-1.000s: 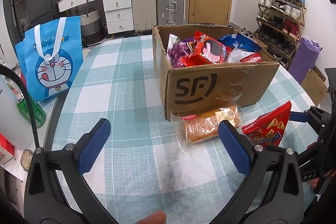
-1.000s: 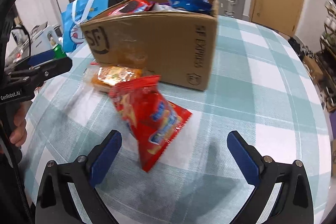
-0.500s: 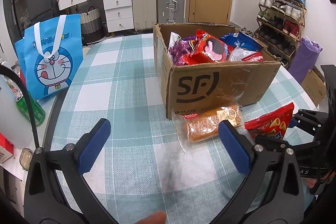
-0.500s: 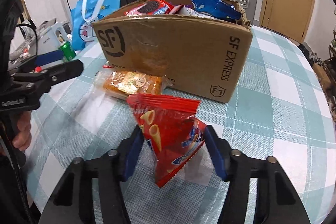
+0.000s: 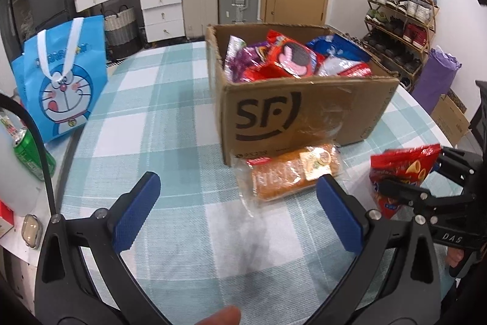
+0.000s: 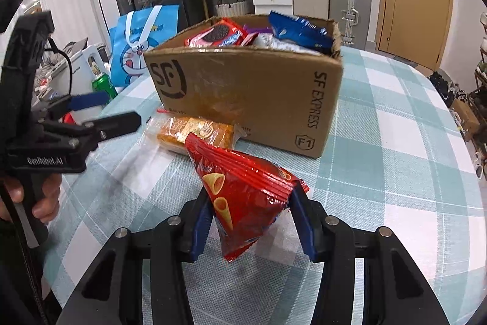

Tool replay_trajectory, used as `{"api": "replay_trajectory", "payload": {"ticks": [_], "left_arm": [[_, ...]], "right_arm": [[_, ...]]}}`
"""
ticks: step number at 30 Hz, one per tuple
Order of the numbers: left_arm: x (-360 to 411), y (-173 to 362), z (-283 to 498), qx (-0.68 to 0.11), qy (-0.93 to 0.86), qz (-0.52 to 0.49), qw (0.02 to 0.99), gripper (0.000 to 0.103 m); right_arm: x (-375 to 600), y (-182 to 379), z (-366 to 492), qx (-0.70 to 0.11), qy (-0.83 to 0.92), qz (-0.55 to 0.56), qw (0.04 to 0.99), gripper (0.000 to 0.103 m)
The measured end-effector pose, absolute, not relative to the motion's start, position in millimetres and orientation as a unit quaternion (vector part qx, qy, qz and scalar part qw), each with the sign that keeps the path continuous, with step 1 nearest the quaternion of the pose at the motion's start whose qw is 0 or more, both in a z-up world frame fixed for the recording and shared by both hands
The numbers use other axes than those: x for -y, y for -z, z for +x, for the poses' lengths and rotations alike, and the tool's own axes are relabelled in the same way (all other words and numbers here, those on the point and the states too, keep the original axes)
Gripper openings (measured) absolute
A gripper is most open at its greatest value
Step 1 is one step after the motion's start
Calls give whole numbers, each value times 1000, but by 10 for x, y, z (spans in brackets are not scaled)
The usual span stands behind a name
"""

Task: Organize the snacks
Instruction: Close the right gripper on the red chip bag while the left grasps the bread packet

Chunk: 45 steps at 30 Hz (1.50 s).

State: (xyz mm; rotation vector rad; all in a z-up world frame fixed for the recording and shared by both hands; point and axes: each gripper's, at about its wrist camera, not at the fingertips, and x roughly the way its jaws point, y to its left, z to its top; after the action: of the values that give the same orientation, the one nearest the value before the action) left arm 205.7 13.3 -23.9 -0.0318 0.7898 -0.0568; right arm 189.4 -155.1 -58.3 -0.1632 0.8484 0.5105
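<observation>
Big picture first: the cardboard box [image 6: 249, 93] sits mid-table on the checked cloth [image 6: 395, 142], already heaped with packets, so anything added has to ride on top. Just in front of its near wall lies the clear-wrapped bread [image 6: 194, 131], soft and squashable; you'd want it by the loose wrapper end, not the loaf. Your right gripper [image 6: 252, 221] has just been closing, and its blue pads now pinch the red snack bag [image 6: 243, 191] across its puffed lower body. Likely light, air-filled, slick foil with brittle contents, so squeeze gently. Your left gripper [image 5: 237, 212] hangs spread wide, holding nothing.
</observation>
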Motion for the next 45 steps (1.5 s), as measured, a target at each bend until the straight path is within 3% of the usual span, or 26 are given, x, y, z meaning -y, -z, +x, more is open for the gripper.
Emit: {"api": "replay_trajectory", "payload": {"ticks": [11,27,45], "left_arm": [[143,481,2320,-428,72,-51,899,102],[596,645,2752,-470,41,-15,881,102],[706,598,2697,-483,101,4,870,102]], "right_arm": [[1787,527,1926,-404,-235,-55,882,49],[1973,543,1975,-406,-226,-32,885,49],[1996,618,2055,-423,-223,-29,878,48]]}}
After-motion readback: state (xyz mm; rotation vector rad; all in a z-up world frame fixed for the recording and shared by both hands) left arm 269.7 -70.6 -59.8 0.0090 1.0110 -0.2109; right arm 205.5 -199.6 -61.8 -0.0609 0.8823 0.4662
